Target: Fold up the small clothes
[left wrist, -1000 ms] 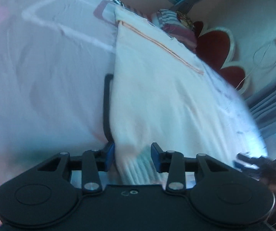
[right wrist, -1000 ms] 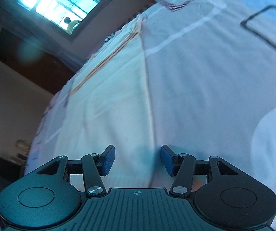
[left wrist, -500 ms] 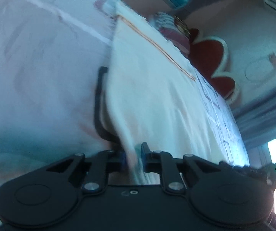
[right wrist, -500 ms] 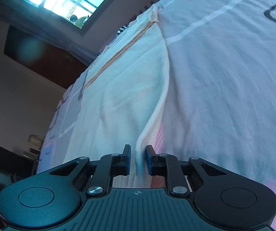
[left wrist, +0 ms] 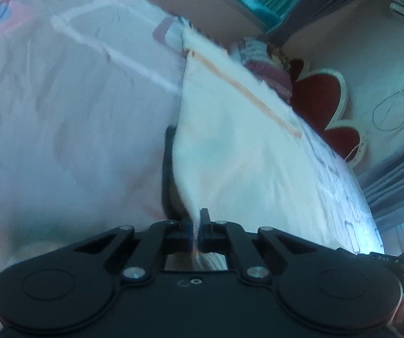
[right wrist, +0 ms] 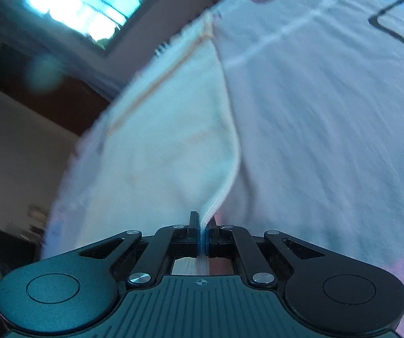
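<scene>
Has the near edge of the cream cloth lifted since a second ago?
Yes. The cream cloth edge has risen off the bedsheet, pinched in the right tool and left tool.

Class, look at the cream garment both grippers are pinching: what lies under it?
The cream garment lies on a pink patterned bedsheet. A black printed line runs under its lifted edge. The rest of the sheet beneath is covered.

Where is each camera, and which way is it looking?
Left wrist: sits on the left gripper, looking along the cream garment on the bedsheet toward the red headboard; its fingers and the other gripper's tip show.
Right wrist: sits on the right gripper, looking toward the window; only its fingers show.
Both show the garment, pinched.
</scene>
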A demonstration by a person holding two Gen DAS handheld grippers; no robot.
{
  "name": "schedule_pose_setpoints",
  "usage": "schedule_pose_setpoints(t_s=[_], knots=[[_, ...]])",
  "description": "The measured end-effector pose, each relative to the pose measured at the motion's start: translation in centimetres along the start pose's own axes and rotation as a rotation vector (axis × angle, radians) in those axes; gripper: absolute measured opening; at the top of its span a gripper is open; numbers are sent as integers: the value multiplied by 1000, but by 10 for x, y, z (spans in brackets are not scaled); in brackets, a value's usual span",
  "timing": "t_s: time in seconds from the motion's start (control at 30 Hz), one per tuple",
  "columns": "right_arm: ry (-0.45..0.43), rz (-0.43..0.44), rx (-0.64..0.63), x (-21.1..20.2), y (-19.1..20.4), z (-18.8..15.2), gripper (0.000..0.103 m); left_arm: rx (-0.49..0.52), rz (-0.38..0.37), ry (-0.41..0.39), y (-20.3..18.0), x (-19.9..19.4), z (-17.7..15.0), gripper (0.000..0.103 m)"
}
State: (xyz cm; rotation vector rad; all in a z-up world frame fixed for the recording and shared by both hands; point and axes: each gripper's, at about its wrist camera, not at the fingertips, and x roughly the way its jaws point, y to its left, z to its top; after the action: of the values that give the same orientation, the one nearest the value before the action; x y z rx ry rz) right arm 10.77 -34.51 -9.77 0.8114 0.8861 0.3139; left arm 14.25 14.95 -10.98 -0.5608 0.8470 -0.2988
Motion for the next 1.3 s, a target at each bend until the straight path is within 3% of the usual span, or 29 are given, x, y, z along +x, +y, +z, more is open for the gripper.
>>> schedule_pose_setpoints(t_s=[0.17, 0.43, 0.73, 0.93, 1.13, 1.3], knots=[[-88, 38, -38, -11, 23, 28, 2, -22, -28, -109, -16, -11, 24, 3], [-163, 67, -123, 2, 71, 95, 2, -7, -66, -186, -40, 1, 85, 3], [-209, 97, -55, 39, 78, 190, 2, 40, -64, -259, -63, 37, 171, 3], [-201, 90, -15, 89, 70, 253, 2, 30, -23, -224, -67, 96, 225, 3], [-136, 68, 85, 154, 31, 295, 2, 21, 48, -145, -52, 160, 257, 3], [-93, 65, 139, 194, 5, 320, 2, 103, 131, -94, -48, 203, 271, 3]])
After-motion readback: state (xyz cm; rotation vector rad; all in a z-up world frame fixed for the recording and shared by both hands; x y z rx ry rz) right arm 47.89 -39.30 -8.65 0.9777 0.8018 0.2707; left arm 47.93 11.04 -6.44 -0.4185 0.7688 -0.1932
